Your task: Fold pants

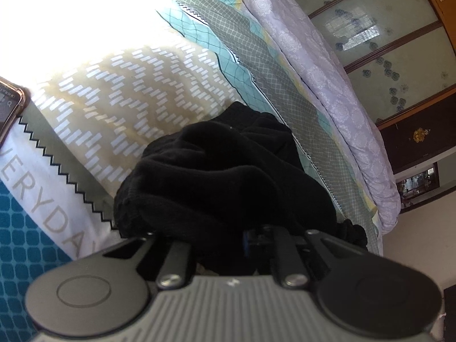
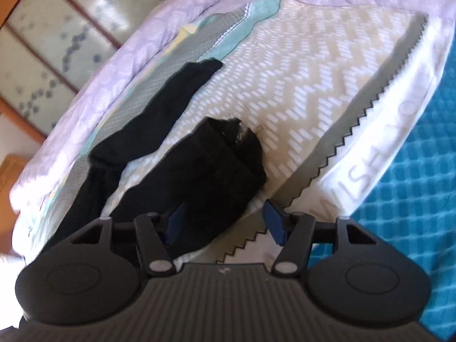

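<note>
The black pants (image 2: 182,171) lie on the bed, across the patterned bedsheet (image 2: 313,91) with its white dashes and zigzag border, not far from the lilac quilt (image 2: 119,57) bunched along the far edge. From the right wrist view the two legs run away from the gripper, apart from each other like a narrow V, the nearer leg thick and rumpled, the farther one thinner and stretching toward the quilt. The right gripper (image 2: 225,222) stands spread, its blue pads either side of the nearer leg's end, with nothing pinched that I can see. The left gripper (image 1: 222,236) is buried in a heaped mass of the black cloth; the fabric bulges right over its fingers, so it looks to be holding a bunch, but I cannot tell for sure whether it is pressed together. A phone (image 1: 8,108) sits at the sheet's edge. I'd judge the folding barely begun: the legs are not yet laid together, the cloth is not smoothed, and every fold remains.
</note>
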The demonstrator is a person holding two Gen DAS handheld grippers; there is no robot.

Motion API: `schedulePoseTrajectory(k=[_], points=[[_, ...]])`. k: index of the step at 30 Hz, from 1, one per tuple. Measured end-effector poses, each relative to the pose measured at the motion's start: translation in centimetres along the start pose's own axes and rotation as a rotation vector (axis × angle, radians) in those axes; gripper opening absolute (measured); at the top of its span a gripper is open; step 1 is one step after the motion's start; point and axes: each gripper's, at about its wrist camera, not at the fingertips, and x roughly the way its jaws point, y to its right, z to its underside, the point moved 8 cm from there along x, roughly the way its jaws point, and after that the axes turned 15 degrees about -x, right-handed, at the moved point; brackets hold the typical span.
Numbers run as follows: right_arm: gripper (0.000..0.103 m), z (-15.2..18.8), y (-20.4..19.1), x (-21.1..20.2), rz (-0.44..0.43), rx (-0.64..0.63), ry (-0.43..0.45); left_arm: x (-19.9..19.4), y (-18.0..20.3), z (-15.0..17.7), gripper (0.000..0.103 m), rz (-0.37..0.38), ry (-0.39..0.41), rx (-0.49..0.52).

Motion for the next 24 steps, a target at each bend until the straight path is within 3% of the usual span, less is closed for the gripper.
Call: schedulePoseTrajectory(k=[1,4,8,12,14,16,17,19,21,23,24], points=[[0.010,-0.2,-1.0,1.0,-0.028,-0.013,-0.017,-0.8,0.5,0.3,0.010,0.002,0.001,0.012],[0.010,-2.8,-2.4,1.5,-0.014,-0.006,0.010,-3.6,1.7,0.4,0.010,0.035,0.009,0.018],[0.010,-7.2,-2.0,-5.4,-0.031,-0.017,0.231,-7.9,2.4,0.3,0.010,0.084,0.016,0.017],[0.010,-8.3,3.2,-14.6,0.076,0.020,0.412,-10.7,1.3,0.9,0.009,0.106,-0.010,-0.012],[0.010,-8.0,6.5,-17.9,0.138,0.053,0.458,-11.0,0.4,1.6,0.010,0.074,-0.014,0.016],[0.010,-6.6,9.5,-19.4,0.239,0.063,0.455,-10.5,-1.0,2.5,0.017,-0.019,-0.017,0.057],[0.011,-5.5,10.7,-19.0,0.281,0.084,0.430,-10.0,-2.0,3.1,0.032,-0.070,-0.042,0.058],[0.011,-3.6,13.4,-18.0,0.346,0.118,0.357,-9.4,-4.0,4.2,0.052,-0.118,-0.085,0.032],[0.015,-1.2,15.8,-17.1,0.399,0.181,0.270,-9.6,-5.8,4.5,0.055,-0.138,-0.079,-0.009],[0.018,0.6,17.0,-17.4,0.363,0.282,0.273,-10.3,-7.4,4.2,0.060,-0.134,-0.060,-0.064],[0.028,1.3,17.1,-17.8,0.370,0.295,0.284,-10.7,-8.1,3.9,0.061,-0.130,-0.048,-0.086]])
